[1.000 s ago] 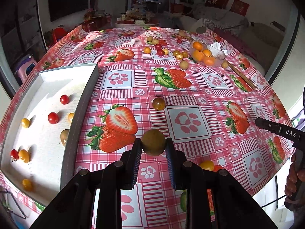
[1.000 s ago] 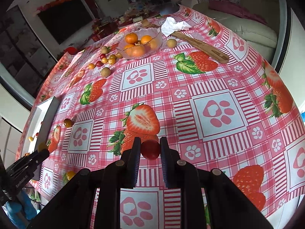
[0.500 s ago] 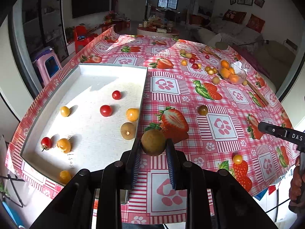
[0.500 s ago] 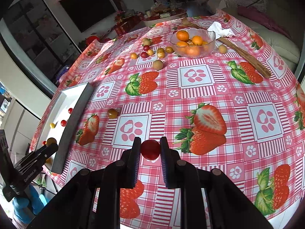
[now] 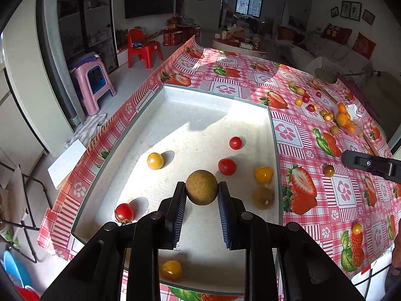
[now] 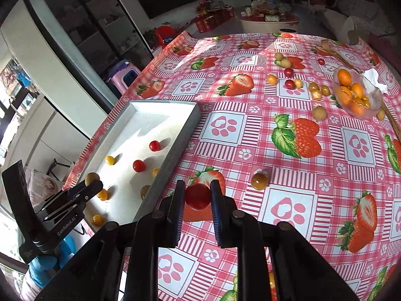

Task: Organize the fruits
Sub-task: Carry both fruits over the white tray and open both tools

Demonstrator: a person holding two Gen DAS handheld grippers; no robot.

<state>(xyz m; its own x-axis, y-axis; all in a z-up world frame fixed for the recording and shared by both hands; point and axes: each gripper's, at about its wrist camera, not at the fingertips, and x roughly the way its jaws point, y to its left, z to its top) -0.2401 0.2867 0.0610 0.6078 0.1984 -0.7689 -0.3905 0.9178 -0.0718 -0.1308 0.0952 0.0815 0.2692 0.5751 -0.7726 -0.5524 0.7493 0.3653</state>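
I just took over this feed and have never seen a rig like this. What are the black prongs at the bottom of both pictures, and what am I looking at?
There is no robot arm: a person holds a two-finger gripper in each hand, and each carries a fisheye camera looking along its fingers. The prongs are those fingers. In the left-hand view, the left gripper is shut on a brown round fruit above the white tray, which already holds red and yellow cherry tomatoes. In the right-hand view, the right gripper is shut on a red cherry tomato over the strawberry tablecloth, beside the tray. More small fruits and a glass bowl of oranges sit farther back.
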